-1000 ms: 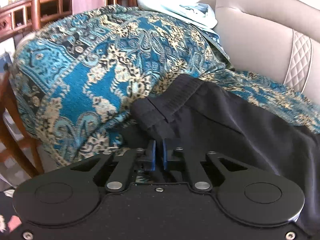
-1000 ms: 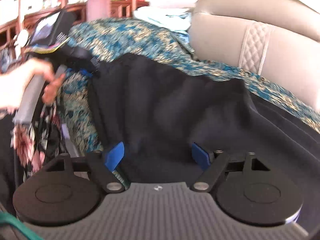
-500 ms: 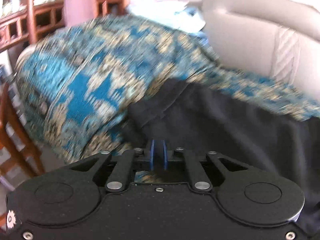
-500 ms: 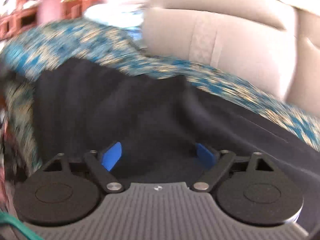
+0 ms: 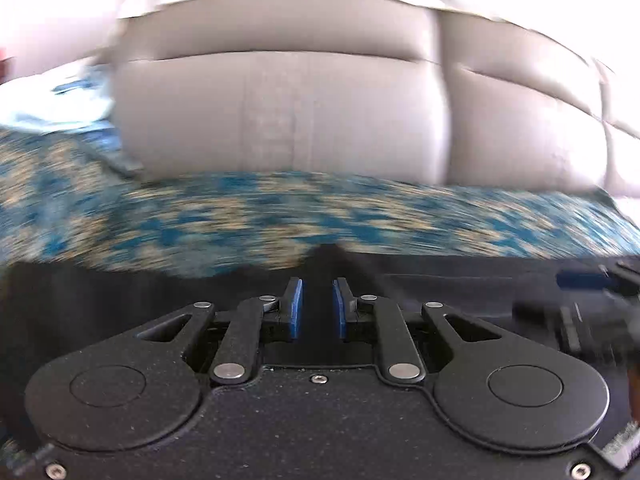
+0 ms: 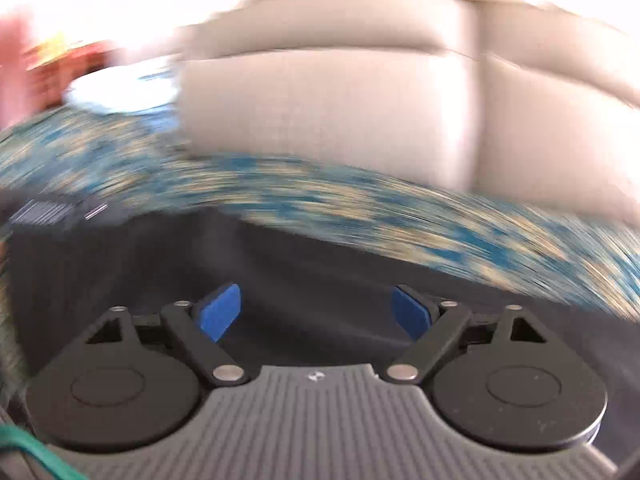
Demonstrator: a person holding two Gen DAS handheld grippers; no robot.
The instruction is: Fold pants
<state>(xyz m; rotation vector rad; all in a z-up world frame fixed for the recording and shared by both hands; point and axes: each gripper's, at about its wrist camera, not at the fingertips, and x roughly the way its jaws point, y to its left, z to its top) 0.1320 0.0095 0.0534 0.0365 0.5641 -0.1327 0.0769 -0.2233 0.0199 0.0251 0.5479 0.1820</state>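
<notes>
Left tool (image 5: 317, 305): nearly closed, pinching black pants (image 5: 120, 296), likely carrying a fold;
Right tool (image 6: 316, 312): wide open, empty, over the cloth; sofa cover (image 6: 360, 204) beneath

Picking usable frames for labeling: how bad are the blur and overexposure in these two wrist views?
Left wrist: patterned cover streaked sideways, sofa back soft, top washed white; left claw sharp. Right wrist: heavier swirl blur, upper left blown out; right claw crisp, black pants featureless.

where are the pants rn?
In both wrist views the black pants lie across the near part of the blue patterned throw, in front of the beige sofa backrest.
</notes>
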